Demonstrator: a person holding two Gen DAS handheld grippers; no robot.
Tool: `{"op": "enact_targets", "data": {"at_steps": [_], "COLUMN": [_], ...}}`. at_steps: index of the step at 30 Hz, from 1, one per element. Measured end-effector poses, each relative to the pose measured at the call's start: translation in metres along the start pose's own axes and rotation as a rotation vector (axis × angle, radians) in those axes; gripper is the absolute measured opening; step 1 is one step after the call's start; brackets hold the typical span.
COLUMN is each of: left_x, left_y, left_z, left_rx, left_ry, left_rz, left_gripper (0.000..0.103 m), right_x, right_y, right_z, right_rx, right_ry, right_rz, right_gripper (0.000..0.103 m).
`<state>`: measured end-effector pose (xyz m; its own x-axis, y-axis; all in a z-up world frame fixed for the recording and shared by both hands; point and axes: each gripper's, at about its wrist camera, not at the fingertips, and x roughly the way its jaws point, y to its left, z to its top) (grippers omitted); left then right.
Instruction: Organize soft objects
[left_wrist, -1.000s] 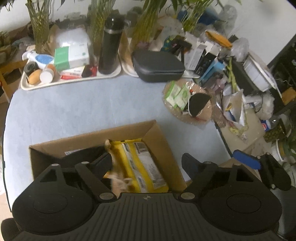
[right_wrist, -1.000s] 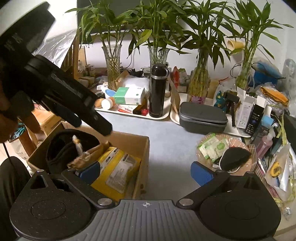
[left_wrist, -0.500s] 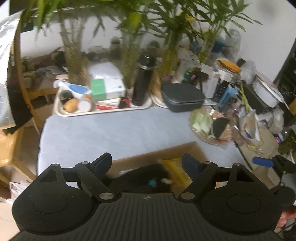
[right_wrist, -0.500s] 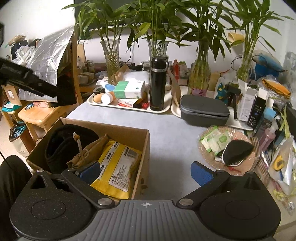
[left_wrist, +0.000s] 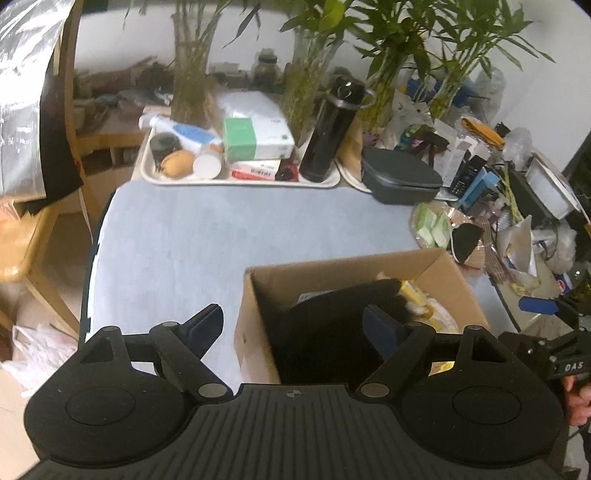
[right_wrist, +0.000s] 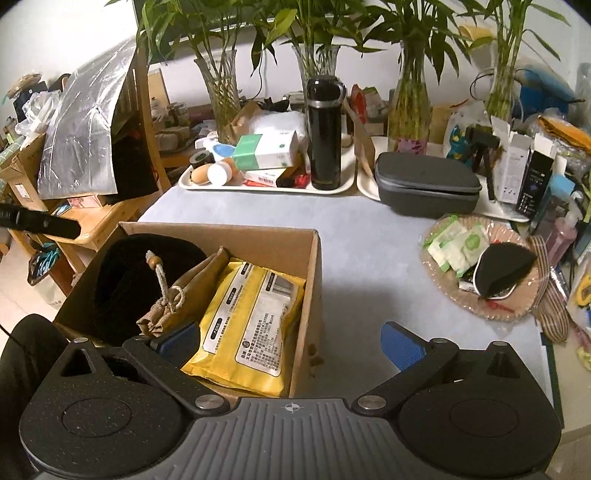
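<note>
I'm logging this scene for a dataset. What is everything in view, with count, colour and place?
cardboard box: 1, brown, on the table, near side
black soft item: 1, in the box, left
drawstring pouch: 1, tan, in the box, middle
yellow packet: 1, in the box, right
table: 1, pale blue top
trays: 2, cream, far edge
flask: 1, black, upright on the left tray
grey case: 1, right tray
round mat: 1, beige, right of the box
bamboo vases: 4, clear, behind the trays
left hand-held gripper: 1, black, open
right hand-held gripper: 1, black, open
</note>
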<state>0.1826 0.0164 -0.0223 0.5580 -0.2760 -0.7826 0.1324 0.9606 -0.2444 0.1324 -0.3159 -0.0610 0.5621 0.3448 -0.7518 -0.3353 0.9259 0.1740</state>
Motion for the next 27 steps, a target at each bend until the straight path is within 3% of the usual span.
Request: {"op": "enact_targets", "data": {"at_steps": [16,27], "left_x": [0.037,0.079], "left_y": [0.053,0.085], "left_z": [0.019,0.035], "left_rx": [-0.205,-0.332], "left_ry": [0.057,0.195], "left_rz": [-0.11,-0.207], "left_gripper": [0.083,0.082], "right_x": [0.059,0.106], "right_y": [-0.024,-0.049], "right_z": [0.035,0.083], "right_rx": [0.122,0.171], "right_ry": [0.12,0.212], "right_rz": [0.048,0.136], "right_gripper": [0.103,0.103]}}
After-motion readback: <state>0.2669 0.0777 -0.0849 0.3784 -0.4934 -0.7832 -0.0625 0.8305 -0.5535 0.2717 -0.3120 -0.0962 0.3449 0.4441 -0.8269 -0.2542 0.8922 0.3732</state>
